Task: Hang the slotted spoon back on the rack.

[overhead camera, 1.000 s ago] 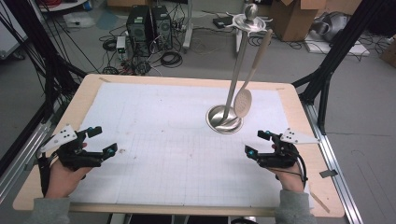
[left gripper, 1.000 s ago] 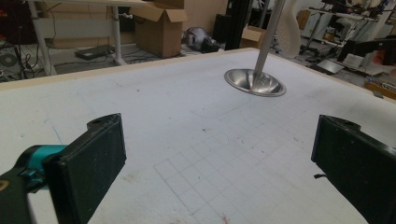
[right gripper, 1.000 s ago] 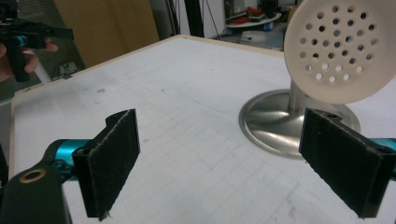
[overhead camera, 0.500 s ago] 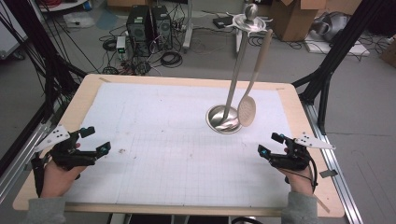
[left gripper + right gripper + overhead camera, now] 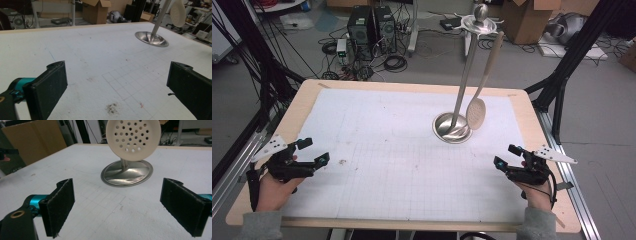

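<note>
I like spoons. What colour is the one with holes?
Cream-white skimmer spoon, dotted with round holes; clearest in the right gripper view.

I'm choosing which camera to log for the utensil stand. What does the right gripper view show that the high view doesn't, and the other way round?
Right gripper view alone: the holes across the face of the skimmer, seen head-on, and the insides of the right gripper jaws, wide apart and empty.

High view alone: the top of the stand with the skimmer's handle hung from it, the left gripper open at the table's near left, both hands, and the floor clutter beyond.

Both: the stand's round steel base, the skimmer's head hanging just above it, and the white gridded mat.
</note>
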A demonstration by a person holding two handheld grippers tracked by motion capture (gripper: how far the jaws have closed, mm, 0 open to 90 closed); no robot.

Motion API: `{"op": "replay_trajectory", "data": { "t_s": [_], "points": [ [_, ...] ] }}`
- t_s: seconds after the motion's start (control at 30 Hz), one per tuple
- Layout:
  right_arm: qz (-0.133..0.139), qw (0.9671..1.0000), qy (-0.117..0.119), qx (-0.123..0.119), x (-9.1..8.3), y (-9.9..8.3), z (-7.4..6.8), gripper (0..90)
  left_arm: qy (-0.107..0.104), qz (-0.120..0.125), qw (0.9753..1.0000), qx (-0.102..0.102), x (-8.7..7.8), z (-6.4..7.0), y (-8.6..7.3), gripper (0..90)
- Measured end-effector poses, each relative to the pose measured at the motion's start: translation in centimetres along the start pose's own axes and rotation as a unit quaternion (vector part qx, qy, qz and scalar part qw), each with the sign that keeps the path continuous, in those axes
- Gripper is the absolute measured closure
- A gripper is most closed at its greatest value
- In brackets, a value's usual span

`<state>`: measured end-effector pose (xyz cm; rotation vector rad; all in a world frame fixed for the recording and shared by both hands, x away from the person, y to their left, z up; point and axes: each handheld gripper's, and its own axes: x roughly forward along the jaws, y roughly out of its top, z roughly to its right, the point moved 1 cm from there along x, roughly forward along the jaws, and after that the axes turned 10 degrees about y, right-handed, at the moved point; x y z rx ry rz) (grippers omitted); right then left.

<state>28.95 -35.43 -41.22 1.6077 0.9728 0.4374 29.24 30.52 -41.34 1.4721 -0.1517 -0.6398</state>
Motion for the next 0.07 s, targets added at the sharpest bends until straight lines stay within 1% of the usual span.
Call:
{"op": "replay_trajectory", "data": {
  "t_s": [0.03,0.07],
  "points": [
    [-0.002,1.0000,0.000,0.000,0.09,-0.01,-0.04,11.4,0.004,-0.007,1.0000,0.001,0.20,0.03,-0.07,3.5],
    [-0.004,1.0000,-0.001,0.000,0.18,-0.01,-0.04,11.4,0.004,-0.007,1.0000,0.001,0.20,0.03,-0.07,3.5]
  ]
}}
